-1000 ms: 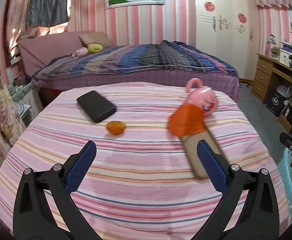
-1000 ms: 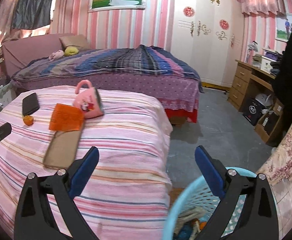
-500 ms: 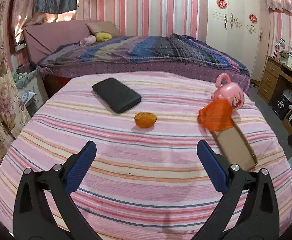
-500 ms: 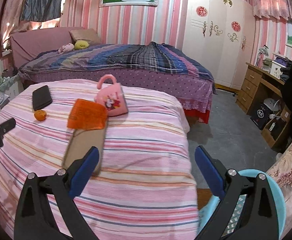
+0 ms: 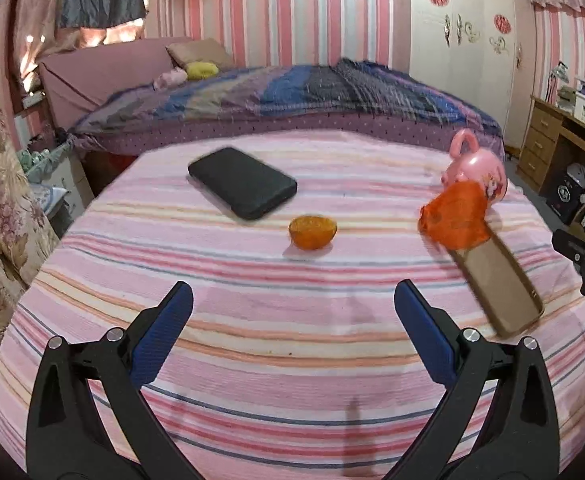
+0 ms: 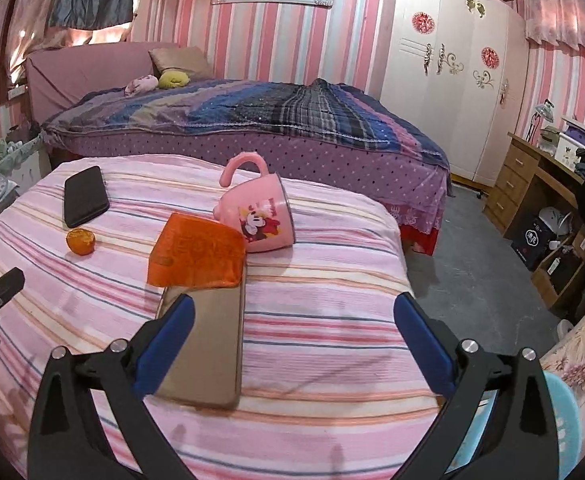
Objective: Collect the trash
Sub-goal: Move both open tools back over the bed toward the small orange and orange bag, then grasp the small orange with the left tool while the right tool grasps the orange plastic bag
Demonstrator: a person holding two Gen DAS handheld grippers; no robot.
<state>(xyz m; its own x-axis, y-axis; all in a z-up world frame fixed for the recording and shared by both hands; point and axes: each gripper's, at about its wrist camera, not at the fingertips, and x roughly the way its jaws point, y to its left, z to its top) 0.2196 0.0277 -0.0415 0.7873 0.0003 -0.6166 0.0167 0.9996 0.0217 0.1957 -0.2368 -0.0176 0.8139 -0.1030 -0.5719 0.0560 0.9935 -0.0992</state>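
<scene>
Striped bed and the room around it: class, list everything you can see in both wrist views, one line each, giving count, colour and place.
Striped cover: one, pink with stripes, under all the small items.
Phone: one, black, far left.
Orange piece: one, orange, beside the phone.
Wrapper: one, orange, crumpled, over the far end of the tan case.
Tan case: one, tan, flat, near edge.
Mug: one, pink with cartoon print, on its side behind the wrapper.
Second bed: one, purple and blue, behind.
Wardrobe: one, white, right wall.
Desk: one, wooden, far right.
Basket: one, light blue, on the floor.
Left gripper: open, empty.
Right gripper: open, empty.
</scene>
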